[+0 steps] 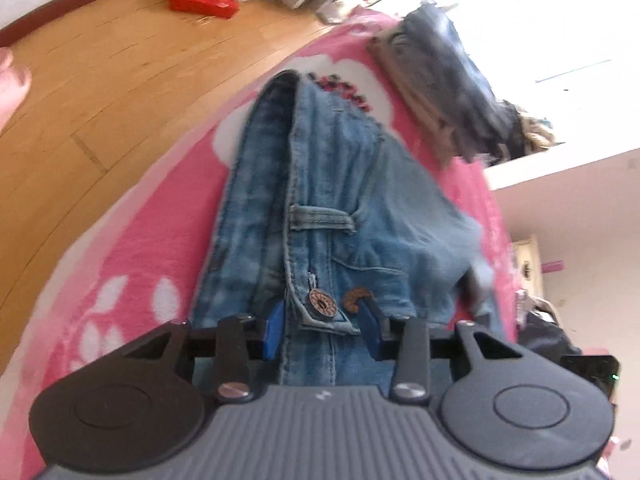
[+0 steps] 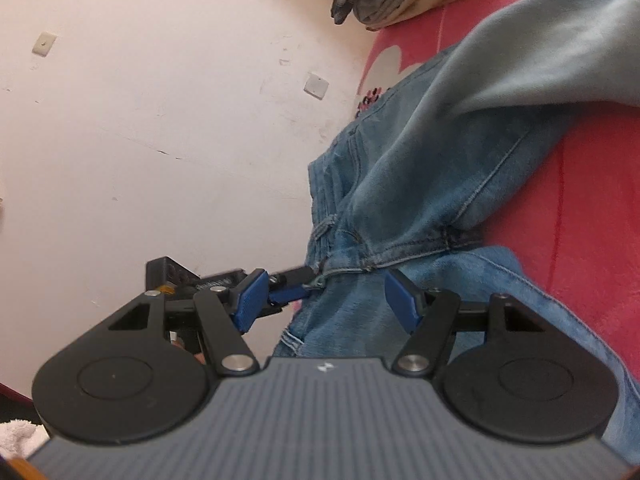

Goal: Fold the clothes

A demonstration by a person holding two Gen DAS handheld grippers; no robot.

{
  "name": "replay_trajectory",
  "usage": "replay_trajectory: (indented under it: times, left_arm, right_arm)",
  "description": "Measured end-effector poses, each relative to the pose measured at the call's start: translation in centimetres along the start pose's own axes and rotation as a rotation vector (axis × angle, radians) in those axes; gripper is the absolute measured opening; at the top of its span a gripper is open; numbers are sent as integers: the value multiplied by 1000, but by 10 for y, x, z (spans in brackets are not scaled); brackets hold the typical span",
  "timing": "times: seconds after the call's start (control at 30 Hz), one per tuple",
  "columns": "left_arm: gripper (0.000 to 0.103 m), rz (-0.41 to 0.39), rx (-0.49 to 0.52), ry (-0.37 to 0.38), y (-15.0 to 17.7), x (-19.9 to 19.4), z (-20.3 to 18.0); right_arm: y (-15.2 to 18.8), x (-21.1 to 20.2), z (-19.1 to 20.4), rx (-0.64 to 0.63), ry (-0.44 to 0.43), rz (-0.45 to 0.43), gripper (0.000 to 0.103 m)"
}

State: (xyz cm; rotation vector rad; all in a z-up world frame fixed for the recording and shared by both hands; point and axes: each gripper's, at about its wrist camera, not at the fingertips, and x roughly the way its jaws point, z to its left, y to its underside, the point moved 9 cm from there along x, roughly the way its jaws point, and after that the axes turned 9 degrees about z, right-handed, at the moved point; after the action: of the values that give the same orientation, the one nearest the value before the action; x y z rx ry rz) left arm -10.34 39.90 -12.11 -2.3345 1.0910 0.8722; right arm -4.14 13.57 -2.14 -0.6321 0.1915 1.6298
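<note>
On the pink blanket [image 1: 132, 240] lie the jeans [image 1: 344, 184]. Left gripper [image 1: 324, 328] straddles the buttoned waistband, apparently not yet pinching; right gripper [image 2: 324, 300] gapes over denim, empty. Pinch all waistband layers before lifting.

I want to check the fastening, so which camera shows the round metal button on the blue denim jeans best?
The left wrist view: the round metal button on the blue denim jeans faces the camera between the left gripper fingers. The right wrist view shows only the jeans' seams and waistband, no button.
</note>
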Motion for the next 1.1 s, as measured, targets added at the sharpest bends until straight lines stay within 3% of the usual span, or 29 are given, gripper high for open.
replay_trajectory:
  times: [0.03, 0.13, 0.23, 0.4, 0.47, 0.53, 0.8, 0.9, 0.93, 0.97, 1.0, 1.1]
  left_arm:
    - [39, 4, 2, 1, 1, 0, 1]
    - [38, 7, -13, -93, 0, 3, 12]
    - [42, -2, -34, -94, -1, 8, 10]
    - [45, -30, -92, 94, -4, 10, 0]
    - [42, -45, -102, 93, -5, 10, 5]
    - [29, -51, -108, 50, -4, 13, 10]
    - [24, -208, 59, -160, 2, -16, -15]
    - [22, -239, 74, -189, 0, -37, -16]
    - [8, -248, 79, -221, -2, -42, -13]
    - [1, -257, 83, -265, -4, -48, -8]
    - [0, -267, 88, -310, -6, -53, -3]
    - [0, -230, 1, -309, -11, -67, 28]
  right_arm:
    - [1, 0, -1, 1, 0, -2, 64]
    - [1, -3, -8, 16, 2, -8, 64]
    - [1, -3, -14, 31, 8, -16, 64]
    - [5, -2, -14, 31, 8, -18, 64]
    - [6, -2, -13, 26, 6, -18, 64]
    - [7, 0, -15, 22, 13, -19, 64]
    - [-2, 15, -16, -85, 143, -57, 60]
    - [-3, 18, -15, -92, 140, -63, 60]
    - [-4, 19, -14, -98, 141, -61, 60]
    - [-4, 20, -12, -107, 143, -59, 60]
    - [-4, 22, -11, -117, 146, -56, 60]
    - [-4, 26, -12, -126, 158, -47, 60]
